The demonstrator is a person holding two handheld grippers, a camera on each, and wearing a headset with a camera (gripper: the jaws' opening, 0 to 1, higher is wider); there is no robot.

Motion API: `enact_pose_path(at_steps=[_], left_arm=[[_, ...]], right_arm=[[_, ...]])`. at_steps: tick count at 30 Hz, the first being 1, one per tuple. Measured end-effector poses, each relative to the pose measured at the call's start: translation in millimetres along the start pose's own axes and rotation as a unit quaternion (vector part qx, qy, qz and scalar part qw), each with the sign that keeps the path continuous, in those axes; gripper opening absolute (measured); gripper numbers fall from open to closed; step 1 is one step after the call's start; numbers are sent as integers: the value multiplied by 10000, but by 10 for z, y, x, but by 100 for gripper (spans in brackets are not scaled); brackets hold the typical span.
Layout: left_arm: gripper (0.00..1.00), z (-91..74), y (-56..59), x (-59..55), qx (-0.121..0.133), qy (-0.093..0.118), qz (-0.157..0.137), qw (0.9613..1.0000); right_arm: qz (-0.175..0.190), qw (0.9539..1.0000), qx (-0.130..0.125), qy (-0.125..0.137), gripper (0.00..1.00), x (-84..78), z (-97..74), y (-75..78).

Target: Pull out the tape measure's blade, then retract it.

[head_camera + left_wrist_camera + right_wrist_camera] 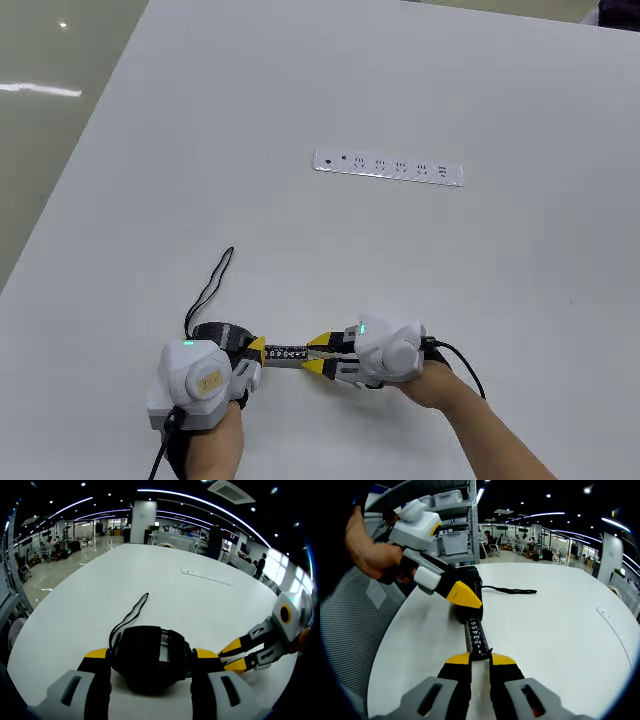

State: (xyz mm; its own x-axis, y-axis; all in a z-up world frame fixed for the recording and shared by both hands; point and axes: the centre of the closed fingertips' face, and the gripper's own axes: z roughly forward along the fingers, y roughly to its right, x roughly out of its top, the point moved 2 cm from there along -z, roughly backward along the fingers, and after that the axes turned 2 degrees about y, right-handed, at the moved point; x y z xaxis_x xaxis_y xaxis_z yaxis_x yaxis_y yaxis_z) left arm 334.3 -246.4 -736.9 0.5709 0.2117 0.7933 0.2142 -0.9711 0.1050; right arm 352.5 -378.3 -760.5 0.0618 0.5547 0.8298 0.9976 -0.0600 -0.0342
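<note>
White and broad, the desk (pixel 400 80) carries a tape measure (pixel 150 657) near its front edge, close to the person. The left tongs (pixel 240 355) are clamped on the tape measure, one yellow-tipped jaw pressed against each side of its black case, which sits on the desk surface. From the case the blade (pixel 476 635) stands out a short way toward the right tongs (pixel 480 657), lying low along the desk with black-and-white numerals showing. The right tongs are pinched narrow on the blade's free end, their two yellow tips meeting over it. In the head view the two tongs face each other tip to tip, near one another, with the short stretch of blade between them.

A thin black wrist strap (pixel 210 285) runs from the case's far side and trails away across the desk in a slack loop. A white power strip (pixel 388 167) lies flat, well apart from the tongs, toward the desk's far side. Behind the desk in the gripper views, an open office with ceiling light strips and storage shelves shows.
</note>
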Motion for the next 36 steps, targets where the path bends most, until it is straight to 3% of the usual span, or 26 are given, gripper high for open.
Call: enact_pose_path(at_steps=[36], left_arm=[[61, 5, 3, -1, -29, -13, -29, 10000]], right_arm=[[13, 10000, 12, 32, 11, 78, 119, -31]])
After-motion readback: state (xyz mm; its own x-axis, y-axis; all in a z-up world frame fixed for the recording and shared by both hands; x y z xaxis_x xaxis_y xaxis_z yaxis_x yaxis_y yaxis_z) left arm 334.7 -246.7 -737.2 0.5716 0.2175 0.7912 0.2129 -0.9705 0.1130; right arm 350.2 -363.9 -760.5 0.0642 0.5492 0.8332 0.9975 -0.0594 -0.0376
